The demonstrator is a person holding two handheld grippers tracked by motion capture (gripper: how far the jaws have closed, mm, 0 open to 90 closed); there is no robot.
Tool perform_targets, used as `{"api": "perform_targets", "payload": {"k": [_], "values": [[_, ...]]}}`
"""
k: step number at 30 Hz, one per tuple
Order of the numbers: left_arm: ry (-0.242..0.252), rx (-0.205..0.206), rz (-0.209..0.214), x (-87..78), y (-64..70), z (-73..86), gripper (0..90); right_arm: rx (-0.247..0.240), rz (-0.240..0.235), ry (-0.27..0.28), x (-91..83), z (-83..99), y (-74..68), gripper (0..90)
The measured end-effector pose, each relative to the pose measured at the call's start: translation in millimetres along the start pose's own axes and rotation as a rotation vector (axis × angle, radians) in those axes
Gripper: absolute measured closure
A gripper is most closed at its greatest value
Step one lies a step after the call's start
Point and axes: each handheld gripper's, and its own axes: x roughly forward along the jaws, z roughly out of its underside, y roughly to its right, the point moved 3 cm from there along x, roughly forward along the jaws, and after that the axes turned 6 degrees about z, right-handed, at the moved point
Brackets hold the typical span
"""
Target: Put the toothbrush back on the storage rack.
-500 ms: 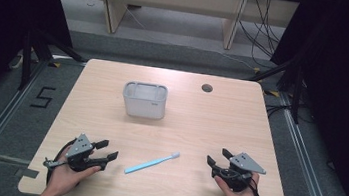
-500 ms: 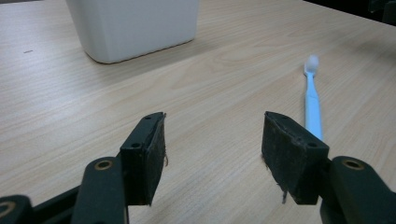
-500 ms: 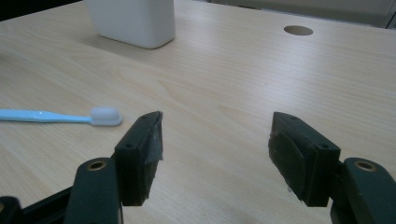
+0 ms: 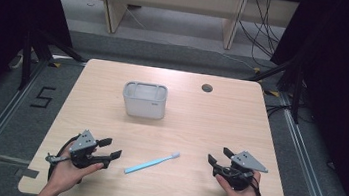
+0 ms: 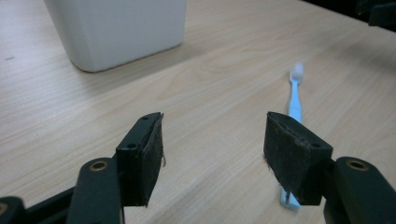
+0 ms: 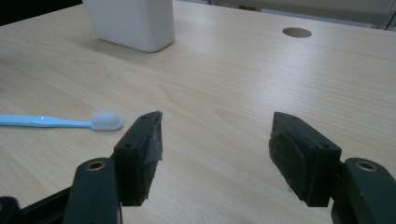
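Toothbrush flat on bench, between left tongs and right tongs, both spread apart, empty. Looks light, stiff, thin, slippery plastic; pinch mid-handle, squarely, nearest left tongs.

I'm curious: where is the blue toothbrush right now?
In the high view the toothbrush lies flat on the table between both grippers, nearer the left gripper.

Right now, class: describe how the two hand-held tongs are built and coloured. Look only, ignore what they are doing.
Both the left tongs and the right tongs are black, each with two jaws faced with dark, worn pads. A grey three-cornered plate with small holes tops each. A dark cable loops behind each hand. The person's forearms show no sleeves.
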Motion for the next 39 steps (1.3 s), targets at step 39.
{"api": "perform_targets", "payload": {"k": [39], "values": [[-0.800, 0.306, 0.204, 86.8, 56.7, -74.2, 48.7, -0.059, -0.042, -0.055, 1.2, -3.6, -7.7, 34.4]]}}
